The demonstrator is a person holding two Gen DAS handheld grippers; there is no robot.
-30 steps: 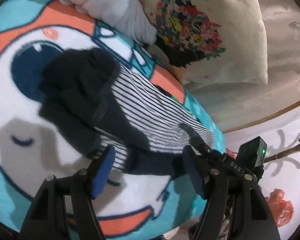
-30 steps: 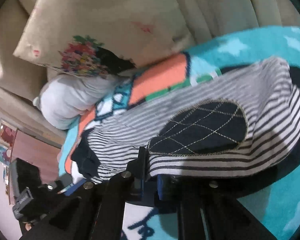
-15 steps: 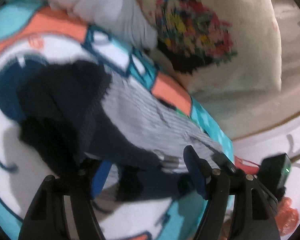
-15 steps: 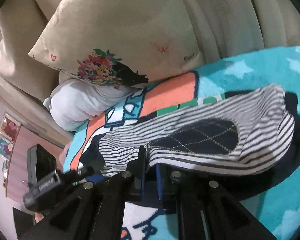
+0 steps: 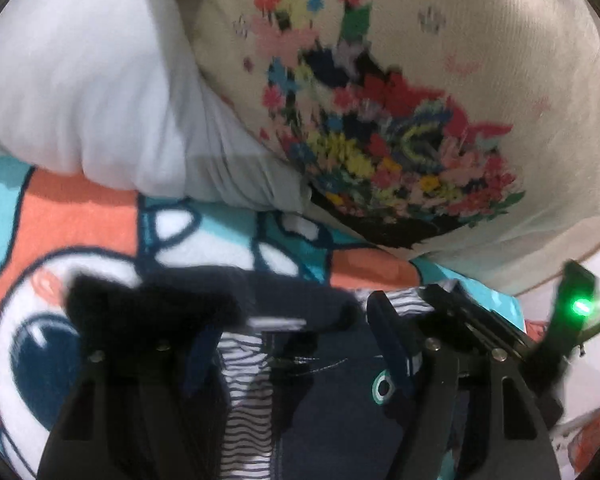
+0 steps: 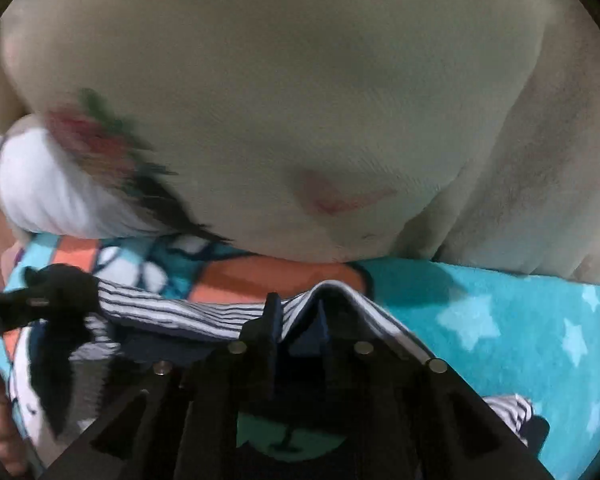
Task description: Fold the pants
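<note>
Pants (image 5: 256, 396), striped knit with dark navy panels, lie bunched on the fleece blanket (image 5: 80, 220), stretched between my two grippers. My left gripper (image 5: 290, 340) has its jaws spread, with the fabric lying between and under the blue pads (image 5: 388, 344); whether those pads touch the cloth I cannot tell through the blur. My right gripper (image 6: 296, 320) has its jaws pressed nearly together, pinching a fold of the pants (image 6: 204, 316) that tents up into a peak over them.

Room ahead is tight. The flowered cushion (image 5: 420, 100) fills the upper part of the left view, close beyond the waistband edge, and a plain white pillow (image 5: 80, 80) crowds in beside it, touching it. In the right view the same cushion (image 6: 280, 100) looms just past the raised fold. Open blanket shows to the right of the right gripper, turquoise with pale stars (image 6: 520, 320).

The blanket is plush, printed in orange, white and navy; the cushion cover looks coarsely woven; the pants carry fine thin stripes.
</note>
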